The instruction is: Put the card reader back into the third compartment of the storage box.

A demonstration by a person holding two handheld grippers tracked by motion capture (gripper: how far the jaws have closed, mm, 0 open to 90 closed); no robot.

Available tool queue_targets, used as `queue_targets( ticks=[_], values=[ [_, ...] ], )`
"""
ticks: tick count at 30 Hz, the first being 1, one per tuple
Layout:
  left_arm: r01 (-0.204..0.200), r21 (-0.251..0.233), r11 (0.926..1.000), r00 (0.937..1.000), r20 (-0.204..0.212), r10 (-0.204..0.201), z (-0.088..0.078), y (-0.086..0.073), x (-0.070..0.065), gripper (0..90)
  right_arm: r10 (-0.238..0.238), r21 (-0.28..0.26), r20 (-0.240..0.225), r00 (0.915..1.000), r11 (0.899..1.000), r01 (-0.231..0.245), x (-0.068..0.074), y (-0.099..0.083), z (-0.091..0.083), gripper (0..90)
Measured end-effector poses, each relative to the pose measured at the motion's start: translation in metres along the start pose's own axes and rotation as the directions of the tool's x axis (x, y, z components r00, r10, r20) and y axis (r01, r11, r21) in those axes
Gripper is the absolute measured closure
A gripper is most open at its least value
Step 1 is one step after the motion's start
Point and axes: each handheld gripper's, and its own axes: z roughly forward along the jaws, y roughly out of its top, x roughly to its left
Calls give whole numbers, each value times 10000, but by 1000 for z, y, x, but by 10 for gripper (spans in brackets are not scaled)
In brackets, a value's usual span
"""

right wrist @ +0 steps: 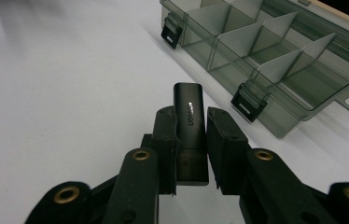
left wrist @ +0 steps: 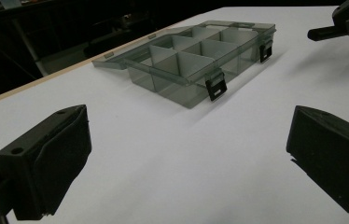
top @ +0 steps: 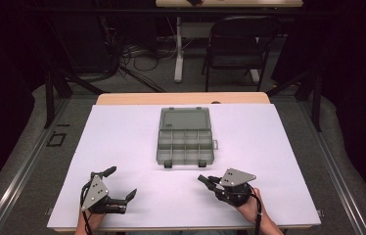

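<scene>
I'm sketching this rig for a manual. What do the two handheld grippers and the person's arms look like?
Both grippers are black. The left gripper and right gripper each carry a grey three-cornered plate on top with small dark dots, and a black cable trails back along each forearm. In the right gripper view brass-coloured rivets mark the linkage joints. The jaws are blocky with ribbed pads. The forearms are bare, with no sleeves visible.

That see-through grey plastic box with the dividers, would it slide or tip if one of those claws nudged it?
The translucent grey compartment box would probably slide rather than tip: it sits low and flat on the smooth white table. Its compartments look empty, so it is likely light. The open lid, lying flat behind it, might flap if lifted.
</scene>
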Motion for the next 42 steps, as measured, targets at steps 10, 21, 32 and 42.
queue_targets(
  ticks=[10, 21, 32, 42],
  values=[
    [-10, 7, 10000, 10000, 17, 10, 0, 0, 0, 1, 65, -74, 164, 9998, 10000, -63, -5, 1, -2, 740],
    [12, -1, 10000, 10000, 7, -12, 0, 0, 0, 2, 136, -160, 380, 9992, 9998, -130, -10, 3, -5, 741],
    [-22, 19, 10000, 10000, 2, 22, 0, 0, 0, 2, 157, -249, 542, 9984, 9996, -144, -14, 6, -7, 741],
    [-9, 13, 10000, 10000, -4, 9, 0, 0, 0, 1, 237, -356, 700, 9973, 9991, -212, -19, 8, -9, 741]
  ],
)
